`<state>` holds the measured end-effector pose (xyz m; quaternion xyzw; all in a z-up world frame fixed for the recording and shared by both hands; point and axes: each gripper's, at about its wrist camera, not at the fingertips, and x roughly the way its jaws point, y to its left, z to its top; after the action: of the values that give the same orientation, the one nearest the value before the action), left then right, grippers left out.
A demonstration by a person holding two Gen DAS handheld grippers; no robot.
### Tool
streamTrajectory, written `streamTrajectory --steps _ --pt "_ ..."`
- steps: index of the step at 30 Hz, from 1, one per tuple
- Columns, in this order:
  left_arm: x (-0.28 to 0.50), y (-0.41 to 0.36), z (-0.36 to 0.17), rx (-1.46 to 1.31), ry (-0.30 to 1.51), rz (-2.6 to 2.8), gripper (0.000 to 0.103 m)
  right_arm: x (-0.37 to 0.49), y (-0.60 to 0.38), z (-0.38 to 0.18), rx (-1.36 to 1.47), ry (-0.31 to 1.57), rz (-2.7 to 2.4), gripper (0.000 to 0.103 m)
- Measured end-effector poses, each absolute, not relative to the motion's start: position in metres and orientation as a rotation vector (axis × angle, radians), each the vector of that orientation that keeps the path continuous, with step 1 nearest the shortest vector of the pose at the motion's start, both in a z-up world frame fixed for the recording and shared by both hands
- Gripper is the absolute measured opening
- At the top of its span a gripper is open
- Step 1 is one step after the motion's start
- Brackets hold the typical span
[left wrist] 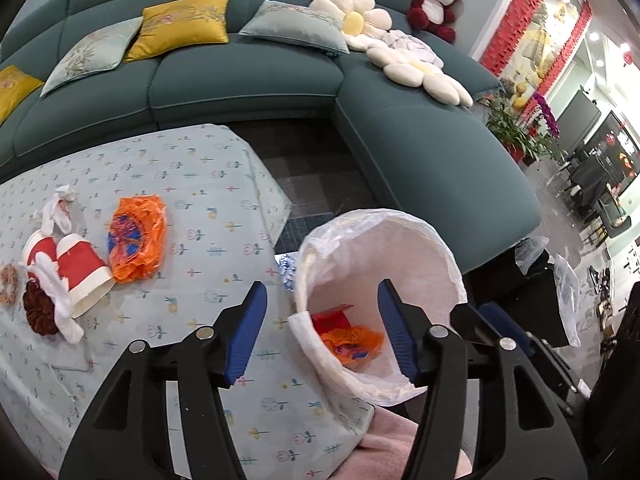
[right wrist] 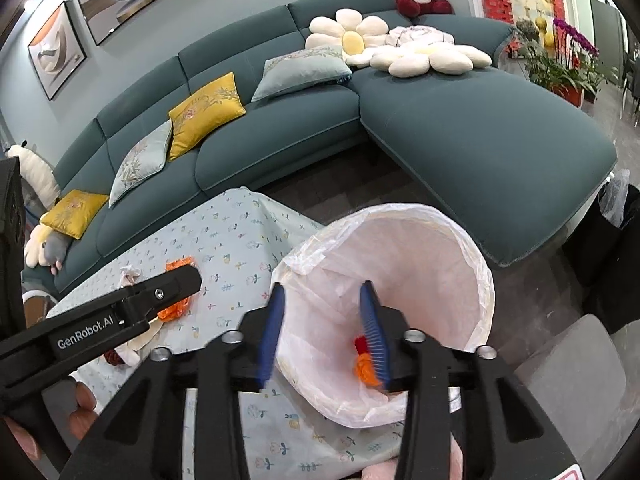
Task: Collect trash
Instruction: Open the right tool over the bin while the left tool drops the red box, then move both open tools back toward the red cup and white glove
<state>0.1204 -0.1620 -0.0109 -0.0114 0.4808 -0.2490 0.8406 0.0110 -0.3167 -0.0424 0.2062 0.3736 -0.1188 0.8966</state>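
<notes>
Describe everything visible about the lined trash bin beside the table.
The trash bin is a round container lined with a thin, translucent white plastic bag whose crinkled edge folds over the rim. It appears tipped, its mouth open toward both cameras, pressed against the edge of the floral tablecloth. At the bottom lie a crumpled orange wrapper and a red piece. No gripper pad visibly touches it.

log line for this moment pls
left gripper: open, empty | right gripper: open, empty | lined trash bin: holds orange wrapper | on table: paper cups, orange bag
</notes>
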Motion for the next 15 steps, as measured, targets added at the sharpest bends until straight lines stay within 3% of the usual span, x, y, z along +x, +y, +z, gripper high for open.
streamTrajectory --steps 15 --pt "0.127 -0.105 -0.004 -0.095 1.005 -0.441 0.058 0.027 -0.282 -0.024 0.38 0.77 -0.192 0.042"
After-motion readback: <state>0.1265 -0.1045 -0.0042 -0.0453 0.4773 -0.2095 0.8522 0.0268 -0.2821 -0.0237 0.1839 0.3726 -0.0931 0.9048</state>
